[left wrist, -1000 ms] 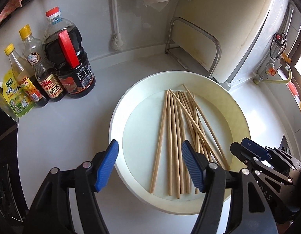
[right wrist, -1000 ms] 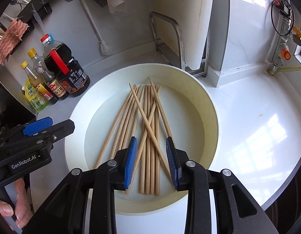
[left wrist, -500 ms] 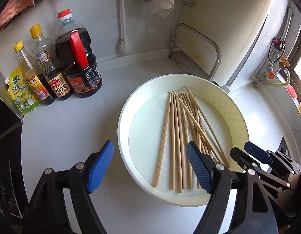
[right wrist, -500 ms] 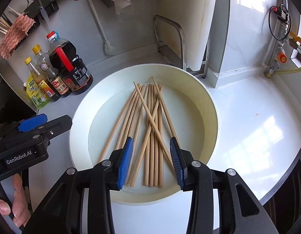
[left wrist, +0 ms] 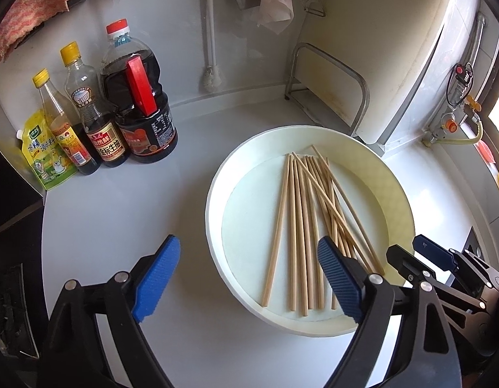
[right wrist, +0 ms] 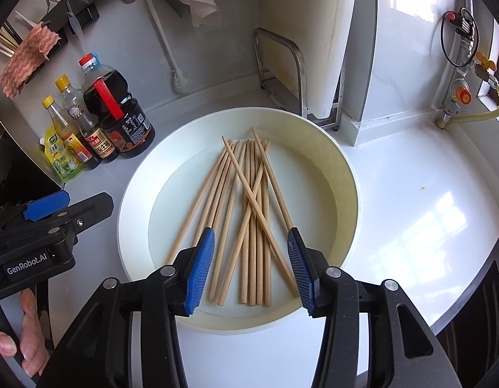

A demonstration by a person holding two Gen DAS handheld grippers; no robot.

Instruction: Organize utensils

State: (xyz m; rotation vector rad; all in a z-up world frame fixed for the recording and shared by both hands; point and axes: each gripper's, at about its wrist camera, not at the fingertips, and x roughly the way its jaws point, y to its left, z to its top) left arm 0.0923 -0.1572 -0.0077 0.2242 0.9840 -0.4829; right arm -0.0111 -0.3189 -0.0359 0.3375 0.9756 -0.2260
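A shiny white counter meets a pale gray wall, with bright window light on the counter.

White counter lies bare left of the round tray and again to its right. Sauce bottles crowd the corner beyond the tray's left side, and a metal rack with a board stands just behind it.

chopsticks near ends behind gripper pads; bottle labels unreadable
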